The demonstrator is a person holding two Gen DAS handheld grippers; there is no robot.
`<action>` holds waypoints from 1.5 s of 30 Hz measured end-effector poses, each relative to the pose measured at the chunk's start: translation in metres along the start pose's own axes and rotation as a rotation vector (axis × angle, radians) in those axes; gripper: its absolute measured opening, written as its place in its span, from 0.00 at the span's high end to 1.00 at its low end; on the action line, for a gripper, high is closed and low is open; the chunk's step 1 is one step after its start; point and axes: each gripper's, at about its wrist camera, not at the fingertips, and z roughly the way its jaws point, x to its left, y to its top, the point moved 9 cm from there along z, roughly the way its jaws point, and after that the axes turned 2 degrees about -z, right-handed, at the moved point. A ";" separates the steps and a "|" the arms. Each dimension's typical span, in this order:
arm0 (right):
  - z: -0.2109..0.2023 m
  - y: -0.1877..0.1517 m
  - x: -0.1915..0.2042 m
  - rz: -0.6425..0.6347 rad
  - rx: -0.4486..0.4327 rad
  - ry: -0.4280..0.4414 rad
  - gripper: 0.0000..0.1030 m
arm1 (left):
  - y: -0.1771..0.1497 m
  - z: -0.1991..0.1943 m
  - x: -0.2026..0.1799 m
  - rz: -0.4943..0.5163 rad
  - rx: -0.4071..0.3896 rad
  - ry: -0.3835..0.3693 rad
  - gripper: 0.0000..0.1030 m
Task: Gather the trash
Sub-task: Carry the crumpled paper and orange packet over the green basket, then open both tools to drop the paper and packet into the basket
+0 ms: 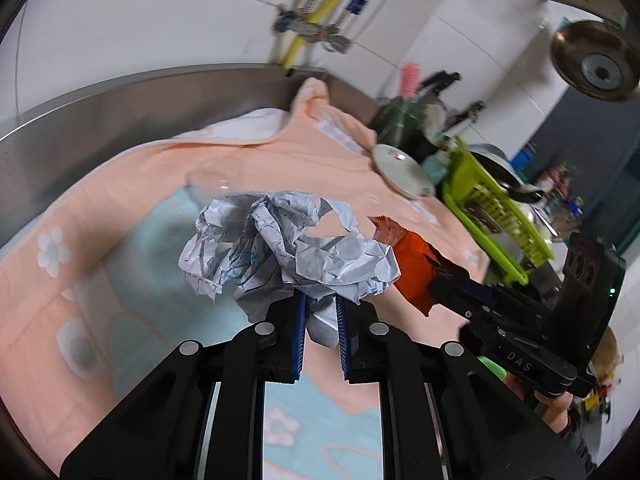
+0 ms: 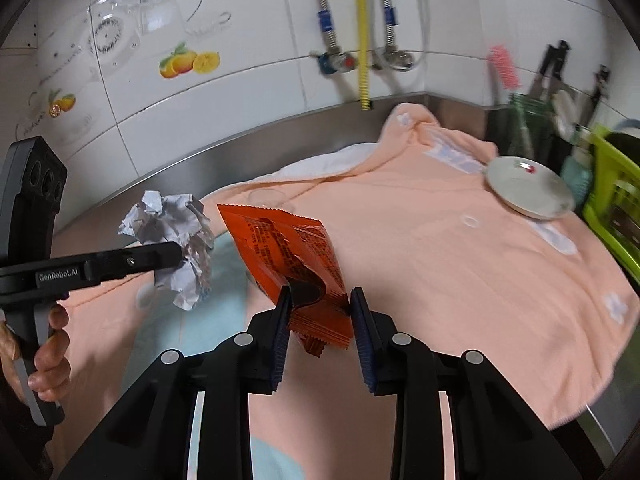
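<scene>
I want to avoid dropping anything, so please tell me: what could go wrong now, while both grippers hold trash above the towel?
1. The left gripper pinches only a lower fold of the crumpled paper; it might slip or tear free.
2. The right gripper grips the orange wrapper near its bottom end, so the glossy wrapper may slide out.
3. A wide swing to the right could hit the white plate.

"GenRobot.AI" on left gripper (image 2: 182, 258), "DAS" on right gripper (image 1: 434, 276)

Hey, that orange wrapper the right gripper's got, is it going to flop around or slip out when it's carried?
The orange wrapper probably flops: it is thin film, creased and buckled where the right gripper pinches its lower end. It looks light, standing up from the pinch unsupported. The glossy surface may be slippery, so a firm squeeze seems wise.
</scene>
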 end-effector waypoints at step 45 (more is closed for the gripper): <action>-0.246 -0.308 -0.227 0.500 0.123 -0.470 0.71 | -0.253 0.084 -0.316 0.410 0.430 -0.323 0.86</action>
